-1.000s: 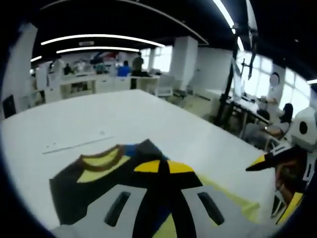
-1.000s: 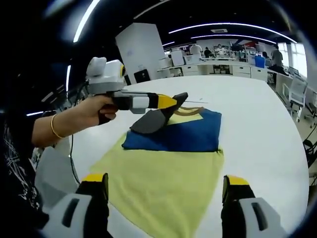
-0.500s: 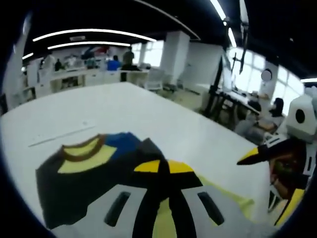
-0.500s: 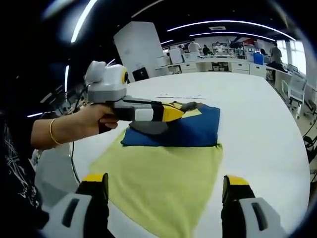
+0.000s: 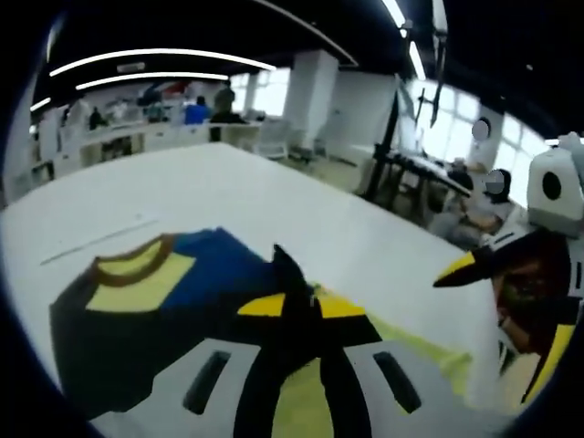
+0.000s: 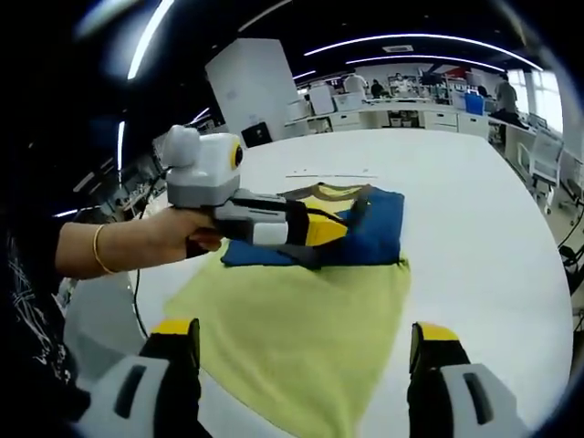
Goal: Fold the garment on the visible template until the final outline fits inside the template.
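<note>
A blue garment [image 6: 379, 233] with a yellow, brown-trimmed collar panel [image 6: 333, 193] lies folded on the far end of a yellow-green template sheet [image 6: 292, 319]. My left gripper [image 6: 339, 228], held in a hand, reaches over the garment from the left and is shut on a dark fold of it. In the left gripper view the jaws [image 5: 297, 306] meet on that fold, which sticks up as a dark peak [image 5: 285, 272] beside the collar panel [image 5: 141, 274]. My right gripper [image 6: 301, 330] hovers open over the near part of the sheet, holding nothing. One of its yellow-tipped fingers [image 5: 459, 270] shows at the right.
Everything rests on a large white table [image 6: 493, 210]. A thin marked line [image 6: 328, 173] crosses the table just beyond the garment. Desks, chairs and people fill the room behind, and a person [image 5: 497, 187] sits off the table's right side.
My left gripper has carried the dark fold rightward across the blue garment, from its left edge to about its middle, and lower. The right gripper has stayed open in place.
</note>
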